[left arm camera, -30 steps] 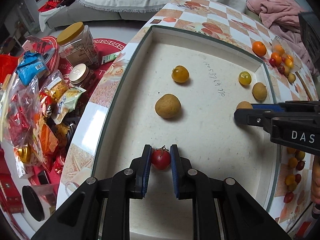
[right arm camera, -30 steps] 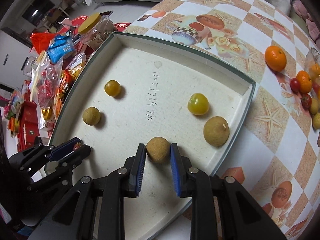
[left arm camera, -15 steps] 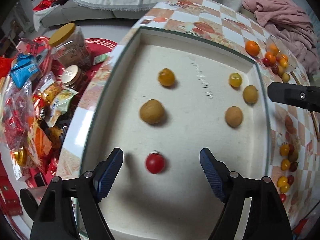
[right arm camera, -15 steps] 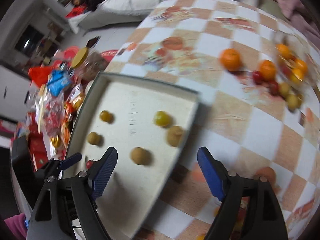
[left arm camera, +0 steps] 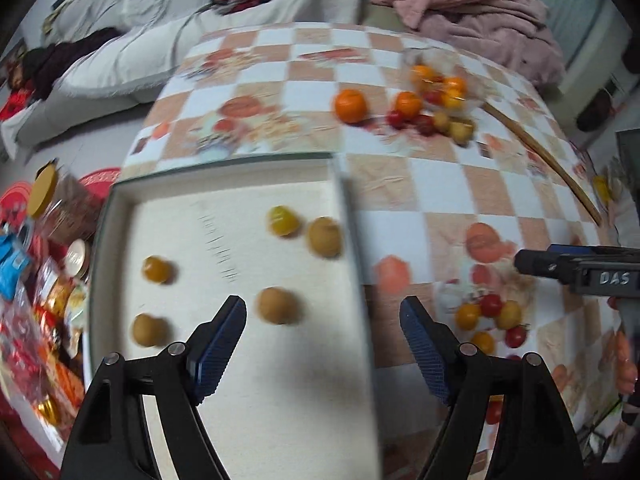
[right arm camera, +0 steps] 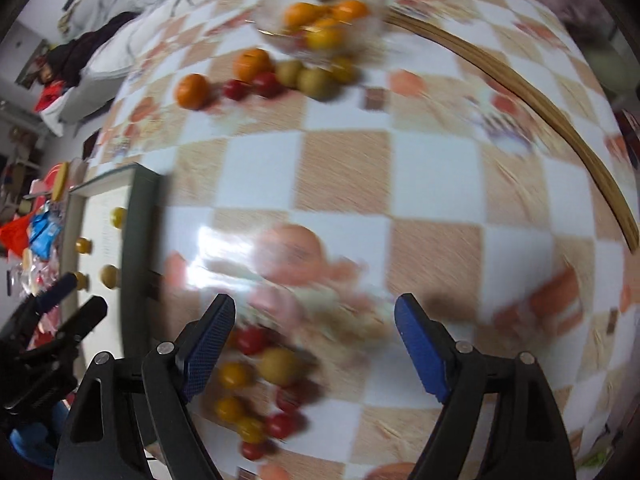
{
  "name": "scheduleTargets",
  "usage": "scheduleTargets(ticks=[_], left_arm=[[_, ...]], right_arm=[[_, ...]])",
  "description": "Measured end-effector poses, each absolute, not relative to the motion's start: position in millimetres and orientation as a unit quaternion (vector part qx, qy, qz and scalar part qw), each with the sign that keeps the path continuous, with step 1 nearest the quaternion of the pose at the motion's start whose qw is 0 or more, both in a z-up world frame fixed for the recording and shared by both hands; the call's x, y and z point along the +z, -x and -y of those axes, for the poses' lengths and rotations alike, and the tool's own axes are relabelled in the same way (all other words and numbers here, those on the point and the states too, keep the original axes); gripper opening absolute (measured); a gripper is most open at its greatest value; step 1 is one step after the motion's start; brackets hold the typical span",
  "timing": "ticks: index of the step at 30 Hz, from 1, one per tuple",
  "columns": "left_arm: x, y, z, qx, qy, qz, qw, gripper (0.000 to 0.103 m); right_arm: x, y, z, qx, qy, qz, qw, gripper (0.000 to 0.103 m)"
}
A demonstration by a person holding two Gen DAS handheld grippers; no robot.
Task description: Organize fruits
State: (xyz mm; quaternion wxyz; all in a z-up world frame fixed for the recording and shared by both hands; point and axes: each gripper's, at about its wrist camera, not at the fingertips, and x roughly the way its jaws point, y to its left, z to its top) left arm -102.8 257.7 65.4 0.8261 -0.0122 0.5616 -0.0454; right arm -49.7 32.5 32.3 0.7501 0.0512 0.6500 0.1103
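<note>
Blue-padded, both tongs stand wide apart with nothing between their pads. The left tongs (left arm camera: 322, 330) hang over the right-hand rim of a shallow cream tray (left arm camera: 352, 240), with a brown fruit (left arm camera: 278, 305) in the tray just ahead of the left pad. Four more fruits lie farther in: a yellow one (left arm camera: 282, 221) touching or nearly touching another brown one (left arm camera: 325, 236) by the rim, an amber one (left arm camera: 157, 269) and a brown one (left arm camera: 149, 330) toward the left wall.

The right tongs (right arm camera: 314, 322) hover over the desk (right arm camera: 344, 168), whose glossy cloth is checked in white and peach. A loose cluster of small red and yellow fruits (right arm camera: 256, 384) lies on the cloth just behind the left pad, well apart from the tray.

Farther off, a glass bowl of oranges (right arm camera: 320, 24) sits with more fruit spilled beside it. Beyond the desk are a pale sofa (left arm camera: 160, 32) and a pink blanket (left arm camera: 472, 12); snack packets (left arm camera: 36, 320) crowd the floor at left. Both views are blurred.
</note>
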Motion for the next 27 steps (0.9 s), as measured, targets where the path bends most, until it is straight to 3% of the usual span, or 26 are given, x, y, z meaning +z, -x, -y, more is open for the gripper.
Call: scheduleTargets(ticks=[13, 27], left_arm=[[41, 99, -170, -0.152, -0.056, -0.583, 0.796, 0.080], [14, 92, -166, -0.124, -0.073, -0.591, 0.794, 0.076]], right_arm=[[24, 104, -10, 0.117, -0.046, -0.659, 0.742, 0.085], [17, 119, -13, 0.128, -0.050, -0.657, 0.741, 0.083]])
